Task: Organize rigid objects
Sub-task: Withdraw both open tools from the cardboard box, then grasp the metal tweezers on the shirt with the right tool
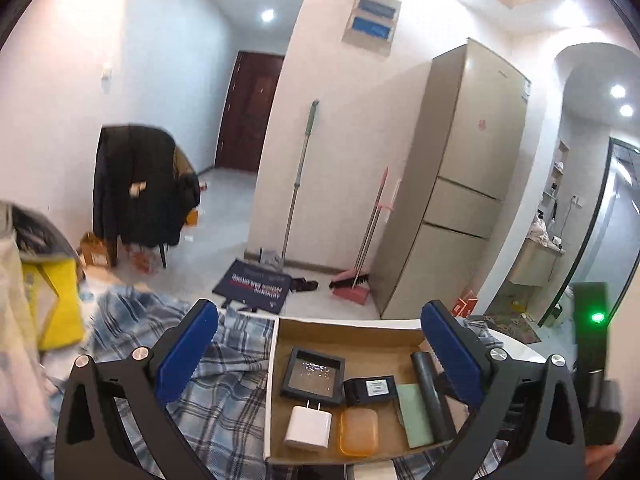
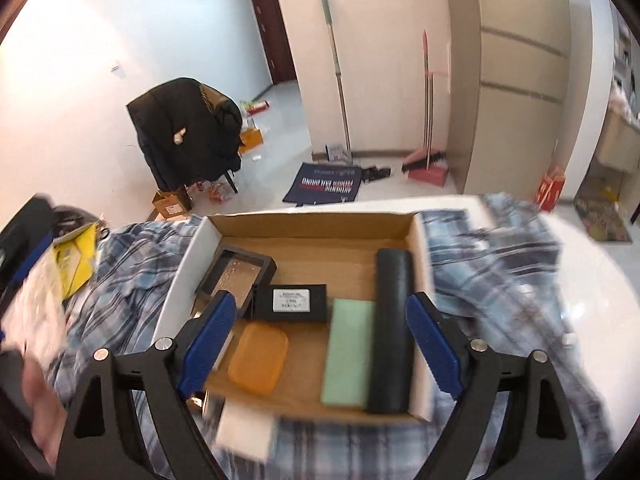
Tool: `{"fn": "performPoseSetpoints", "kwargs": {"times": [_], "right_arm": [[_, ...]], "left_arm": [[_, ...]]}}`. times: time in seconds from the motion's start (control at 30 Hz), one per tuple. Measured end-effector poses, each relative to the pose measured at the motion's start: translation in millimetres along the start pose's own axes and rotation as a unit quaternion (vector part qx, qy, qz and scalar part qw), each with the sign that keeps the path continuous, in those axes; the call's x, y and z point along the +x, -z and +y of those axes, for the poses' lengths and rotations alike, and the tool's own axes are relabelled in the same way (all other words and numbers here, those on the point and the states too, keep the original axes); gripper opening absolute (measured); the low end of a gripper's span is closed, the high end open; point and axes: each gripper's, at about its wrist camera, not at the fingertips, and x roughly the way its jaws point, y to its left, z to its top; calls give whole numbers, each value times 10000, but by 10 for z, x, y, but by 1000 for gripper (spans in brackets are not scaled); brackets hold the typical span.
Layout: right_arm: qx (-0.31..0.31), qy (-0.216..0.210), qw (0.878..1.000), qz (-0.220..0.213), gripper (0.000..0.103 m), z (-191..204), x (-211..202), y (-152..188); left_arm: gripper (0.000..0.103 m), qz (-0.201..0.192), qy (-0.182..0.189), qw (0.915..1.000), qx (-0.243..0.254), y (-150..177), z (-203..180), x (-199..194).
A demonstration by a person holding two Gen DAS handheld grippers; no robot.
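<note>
My left gripper [image 1: 320, 354] and right gripper [image 2: 320, 340] both gape wide, grasping nothing, above the cardboard box [image 2: 312, 222]. The black tube [image 2: 390, 332] hugs its right wall; bare floor remains behind the green block [image 2: 347, 350].

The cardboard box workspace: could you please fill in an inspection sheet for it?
Surface: white table under a blue plaid cloth.
Job's things: cardboard box holds a black frame, labelled black box, orange soap case, green block, long black case, white charger.
Clutter: yellow packet on the cloth.
Grippers: left gripper and right gripper open, empty, above the box.
Cables: nothing seen.
Surroundings: fridge, mop, broom with dustpan, jacket-draped chair.
</note>
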Motion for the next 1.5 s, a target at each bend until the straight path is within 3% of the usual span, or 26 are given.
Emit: {"fn": "performPoseSetpoints", "kwargs": {"times": [0.17,0.37,0.57,0.87,1.03,1.17,1.33,1.5], "right_arm": [[-199,-93,9989,-423,91,9,-632,179],[-180,-218,9977,-612,91,47,-1048,517],[-311,-264,9974,-596,91,102,-1147,824],[-431,-162,9986,-273,91,114,-990,1090],[-555,-109,9982,223,69,145,-727,1138],[-499,-180,9958,751,39,159,-468,1190],[-419,-307,9912,1219,35,198,-185,1249],[-546,-260,9882,1408,33,294,-29,1270]], "left_arm": [[103,-274,-1,9989,378,57,-141,-544],[103,-335,21,9978,570,307,-273,-1039],[103,-109,104,9973,712,607,-317,-1297],[103,163,292,9959,844,944,-186,-1232],[103,126,-21,9955,936,1196,-99,-1076],[103,446,50,9935,1048,1266,-103,-935],[103,510,99,9949,870,1282,-28,-897],[103,543,102,9948,853,1295,-20,-882]]}}
